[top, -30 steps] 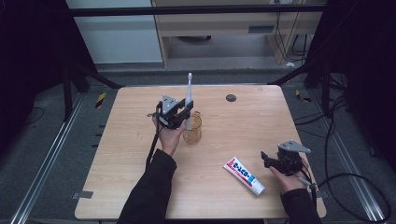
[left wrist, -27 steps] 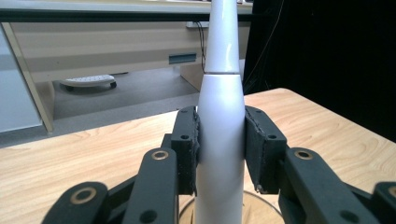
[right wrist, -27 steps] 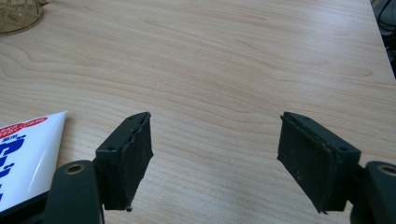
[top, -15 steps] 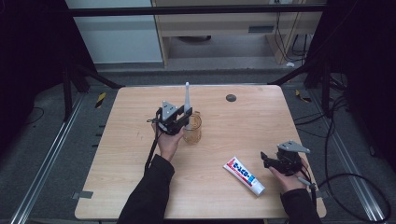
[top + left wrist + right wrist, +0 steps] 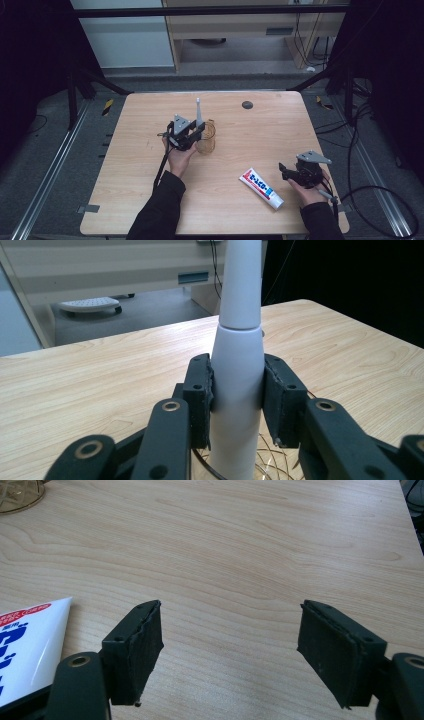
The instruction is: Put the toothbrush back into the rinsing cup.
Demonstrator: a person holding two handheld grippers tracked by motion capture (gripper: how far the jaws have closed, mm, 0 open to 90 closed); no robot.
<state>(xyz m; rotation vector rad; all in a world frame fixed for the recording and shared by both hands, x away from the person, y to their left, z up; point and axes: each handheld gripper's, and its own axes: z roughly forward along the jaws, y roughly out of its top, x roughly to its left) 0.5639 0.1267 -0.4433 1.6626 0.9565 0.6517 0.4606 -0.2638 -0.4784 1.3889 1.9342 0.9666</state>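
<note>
1. 2 grippers over 1 wooden table (image 5: 150, 200), well apart from each other.
2. Toothpaste tube (image 5: 261, 188) lies flat near the front right, just beside the right gripper (image 5: 230, 652); its jaws stand wide apart, holding nothing.
3. Gold wire cup (image 5: 206, 137) stands mid-table.
4. Left gripper (image 5: 235, 400) is clamped on a white electric toothbrush handle (image 5: 236, 390), held upright with its lower end inside the cup rim.
5. Risk, as a judgement: the cup looks light, so a tilted handle could tip it on release; smooth tapered plastic may slip between the pads.
</note>
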